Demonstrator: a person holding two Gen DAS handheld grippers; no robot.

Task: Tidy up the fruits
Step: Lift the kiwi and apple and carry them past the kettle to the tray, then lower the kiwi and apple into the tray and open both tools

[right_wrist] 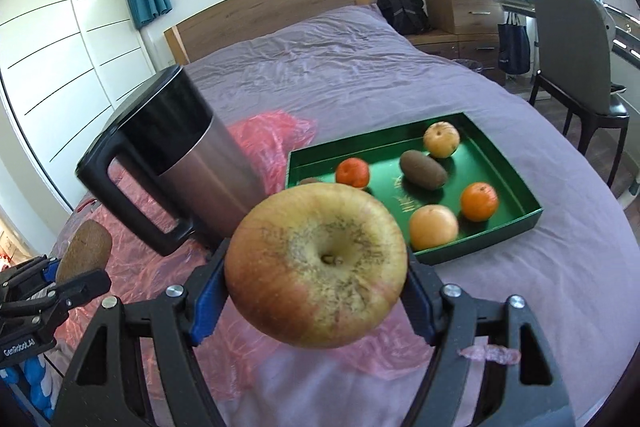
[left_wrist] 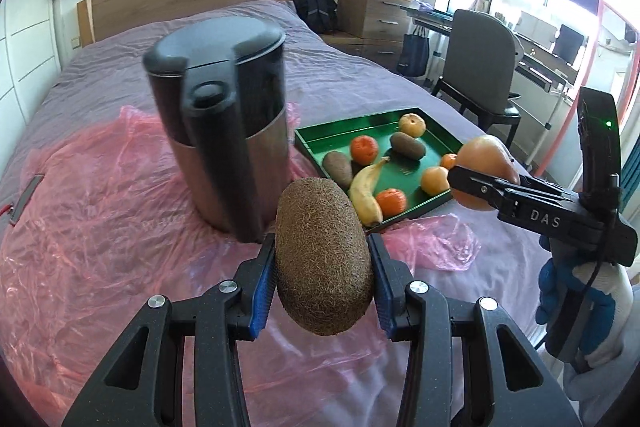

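My left gripper (left_wrist: 323, 259) is shut on a brown kiwi (left_wrist: 323, 255) and holds it above the bed, in front of the kettle. My right gripper (right_wrist: 316, 267) is shut on a yellow-red apple (right_wrist: 316, 267); in the left wrist view the apple (left_wrist: 486, 163) hangs over the near right corner of the green tray (left_wrist: 344, 133). The tray (right_wrist: 516, 183) holds two kiwis (left_wrist: 408, 145), a banana (left_wrist: 366, 191) and several oranges (right_wrist: 479, 201). The left gripper with its kiwi (right_wrist: 84, 251) shows at the left edge of the right wrist view.
A steel and black kettle (left_wrist: 224, 123) stands on pink plastic sheeting (left_wrist: 80, 207) left of the tray, on a purple bed (right_wrist: 340, 59). A chair (right_wrist: 576, 47), desk and drawers (right_wrist: 460, 3) stand to the right of the bed.
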